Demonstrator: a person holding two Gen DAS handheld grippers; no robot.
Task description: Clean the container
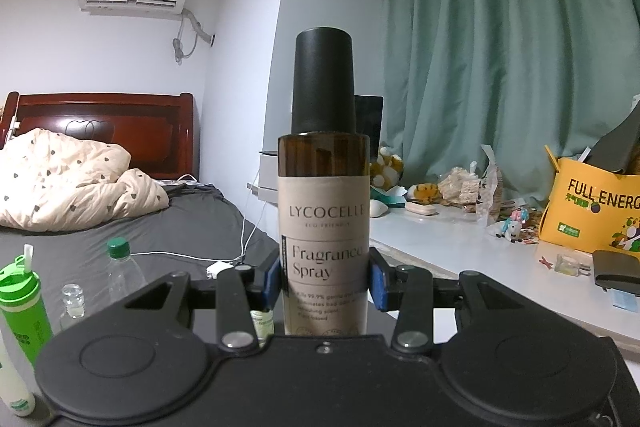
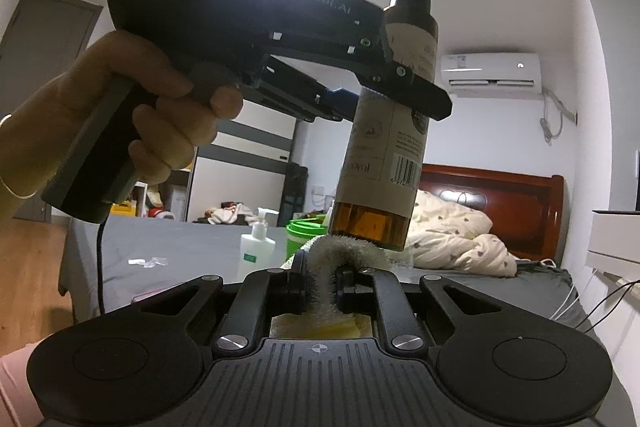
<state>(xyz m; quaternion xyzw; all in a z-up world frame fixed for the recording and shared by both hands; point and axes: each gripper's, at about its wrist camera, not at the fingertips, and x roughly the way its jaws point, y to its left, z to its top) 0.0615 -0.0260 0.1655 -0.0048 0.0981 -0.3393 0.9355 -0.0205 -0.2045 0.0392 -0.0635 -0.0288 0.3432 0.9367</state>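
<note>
An amber fragrance spray bottle [image 1: 324, 211] with a black cap and a beige label stands upright between the blue pads of my left gripper [image 1: 325, 277], which is shut on its lower half. In the right wrist view the same bottle [image 2: 390, 131] hangs in the air, tilted slightly, held by the left gripper [image 2: 394, 75] in a person's hand [image 2: 160, 115]. My right gripper [image 2: 322, 281] is shut on a grey fluffy cloth [image 2: 340, 255]. The cloth arches up and touches the bottle's amber bottom edge.
A bed with a grey sheet [image 1: 168, 227] and a crumpled quilt [image 1: 68, 183] lies behind. On the sheet stand a green cup [image 1: 22, 303], a clear water bottle [image 1: 122, 267], a small vial [image 1: 73, 301] and a pump bottle [image 2: 258, 239]. A cluttered white desk [image 1: 460, 247] runs along the right.
</note>
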